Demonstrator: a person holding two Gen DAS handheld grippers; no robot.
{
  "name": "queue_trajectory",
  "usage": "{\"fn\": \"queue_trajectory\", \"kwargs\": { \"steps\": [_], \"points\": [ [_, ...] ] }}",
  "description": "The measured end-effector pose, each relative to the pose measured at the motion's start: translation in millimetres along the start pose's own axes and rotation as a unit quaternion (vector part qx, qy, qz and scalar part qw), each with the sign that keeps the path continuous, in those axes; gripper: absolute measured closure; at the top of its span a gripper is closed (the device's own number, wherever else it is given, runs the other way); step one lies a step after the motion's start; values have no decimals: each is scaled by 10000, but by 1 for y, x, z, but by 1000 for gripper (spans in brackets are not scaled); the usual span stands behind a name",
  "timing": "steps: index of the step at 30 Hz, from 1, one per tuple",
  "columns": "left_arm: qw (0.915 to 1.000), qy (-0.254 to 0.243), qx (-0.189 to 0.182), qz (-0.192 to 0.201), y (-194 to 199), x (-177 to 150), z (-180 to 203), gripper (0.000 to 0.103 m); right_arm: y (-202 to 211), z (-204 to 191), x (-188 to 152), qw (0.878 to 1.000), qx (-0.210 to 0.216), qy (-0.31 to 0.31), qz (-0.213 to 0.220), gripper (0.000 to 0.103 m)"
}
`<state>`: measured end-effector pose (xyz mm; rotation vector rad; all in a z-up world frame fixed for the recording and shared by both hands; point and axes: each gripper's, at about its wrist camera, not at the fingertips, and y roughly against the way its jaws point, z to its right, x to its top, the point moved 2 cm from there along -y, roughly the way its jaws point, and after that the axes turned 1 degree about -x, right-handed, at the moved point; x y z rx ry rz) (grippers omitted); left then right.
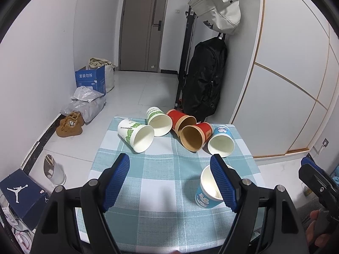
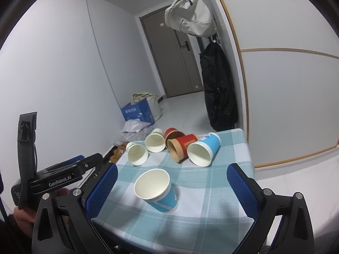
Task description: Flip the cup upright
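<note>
One blue paper cup (image 2: 157, 190) stands upright on the checked tablecloth (image 2: 201, 211), between my right gripper's (image 2: 172, 192) open fingers and apart from both pads. In the left wrist view this cup (image 1: 206, 192) is partly hidden behind the right finger (image 1: 223, 182) of my open, empty left gripper (image 1: 169, 182). Several cups lie on their sides at the far end: two green-white cups (image 1: 137, 135) (image 1: 157, 121), two red cups (image 1: 182, 119) (image 1: 196, 136) and a blue cup (image 1: 221, 140).
The small table has floor on its left, far and right sides. Brown shoes (image 1: 70, 123), bags, a blue box (image 1: 91, 79) and a shoebox (image 1: 19, 192) lie on the floor at left. A black backpack (image 1: 204, 78) hangs behind the table.
</note>
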<state>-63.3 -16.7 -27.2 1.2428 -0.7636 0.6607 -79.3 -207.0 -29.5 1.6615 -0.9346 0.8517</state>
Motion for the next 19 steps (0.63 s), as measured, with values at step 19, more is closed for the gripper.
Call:
{"fn": "queue_trajectory", "kwargs": {
  "steps": [19],
  "points": [
    [9999, 54, -103, 120, 5, 0, 0, 28, -4, 2, -1, 9999, -39, -74, -103, 0]
  ]
}}
